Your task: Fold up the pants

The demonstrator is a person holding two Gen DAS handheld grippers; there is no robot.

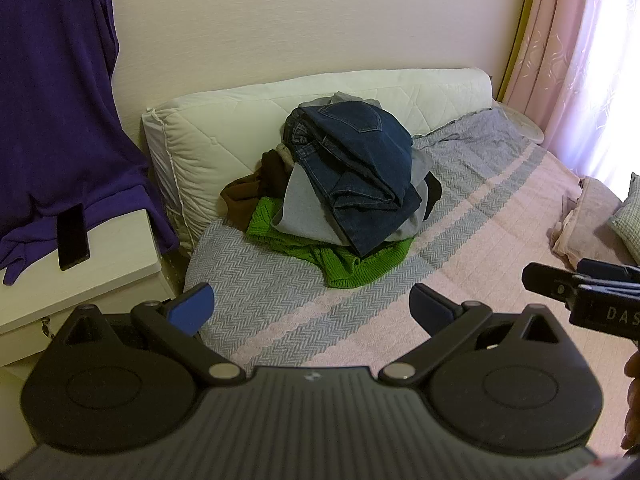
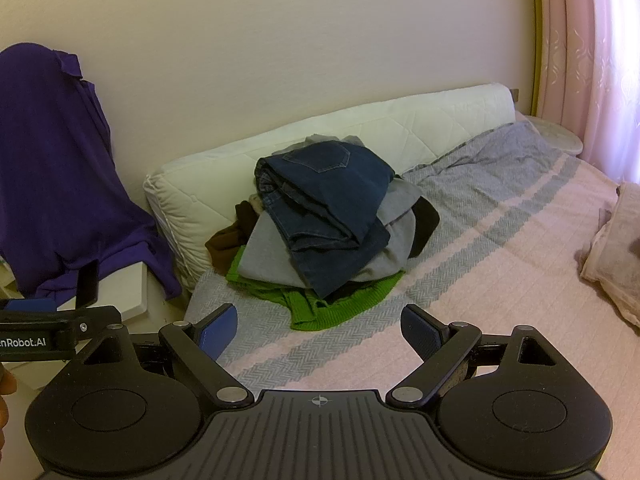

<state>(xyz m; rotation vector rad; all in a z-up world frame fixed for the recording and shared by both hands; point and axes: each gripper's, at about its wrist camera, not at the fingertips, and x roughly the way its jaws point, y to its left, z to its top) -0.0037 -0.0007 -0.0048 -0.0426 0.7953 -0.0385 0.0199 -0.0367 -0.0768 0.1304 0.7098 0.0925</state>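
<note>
Burying garments: dark jeans [image 2: 328, 208] atop.

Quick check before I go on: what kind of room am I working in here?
Most likely a bedroom: a bed with a striped cover and a white pillow against the wall, a clothes pile on it, and pink curtains at a window.

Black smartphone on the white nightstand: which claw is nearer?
Left. The left claw hovers over the pink-grey bed edge beside the white nightstand holding the black smartphone; the right claw is further along the bed, on the left claw's far side.
</note>
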